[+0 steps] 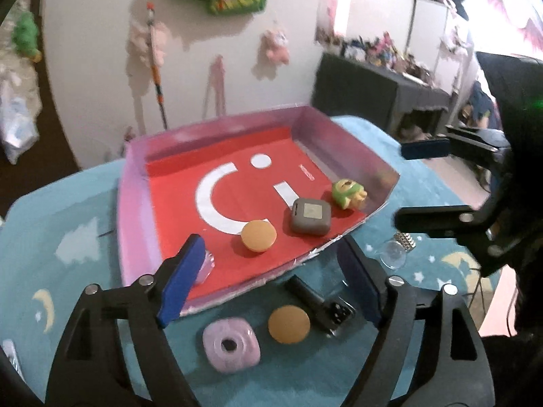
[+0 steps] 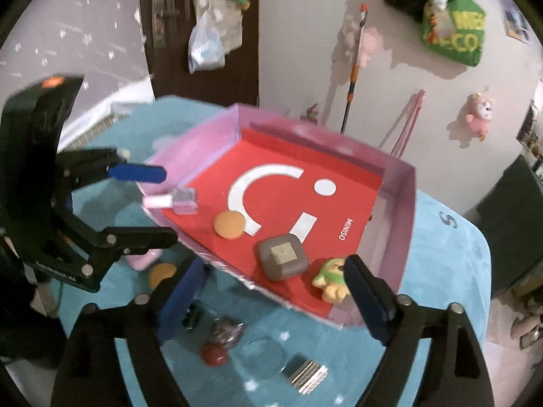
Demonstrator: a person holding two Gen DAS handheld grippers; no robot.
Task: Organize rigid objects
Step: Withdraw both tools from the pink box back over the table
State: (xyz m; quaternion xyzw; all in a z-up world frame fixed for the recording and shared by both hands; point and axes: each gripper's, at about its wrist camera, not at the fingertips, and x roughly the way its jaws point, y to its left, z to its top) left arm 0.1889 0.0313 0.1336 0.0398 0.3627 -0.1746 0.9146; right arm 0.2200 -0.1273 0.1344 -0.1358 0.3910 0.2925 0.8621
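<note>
Landmark: the shallow pink-walled cardboard tray with a red printed floor (image 1: 135, 183) is sitting on the teal star-patterned cloth (image 1: 68, 237).

Left tongs: the left gripper (image 1: 271, 281) is hanging over the tray's near edge with its jaws standing wide and nothing between them.

Right tongs: the right gripper (image 2: 275, 291) is hovering at the tray's near corner, also spread wide and empty.

In the tray: a round tan disc (image 1: 258, 236), a grey rounded-square case (image 1: 310, 216), a green-and-yellow toy figure (image 1: 348, 195) and a pink nail-polish bottle (image 2: 174, 200) are lying along the near side.

Outside the tray: a lilac square toy camera (image 1: 231, 345), a second tan disc (image 1: 289, 325), a black angular part (image 1: 322, 305), a clear glass dome (image 1: 393, 254), a ribbed metal band (image 2: 307, 374) and a small red ball (image 2: 214, 354) are waiting just in front of it.

Step in hand: seemingly between placements, both tongs free.

Next move: each gripper is needing to drop onto one loose piece in front of the tray, close on its sides, then lift it over the low front lip.
</note>
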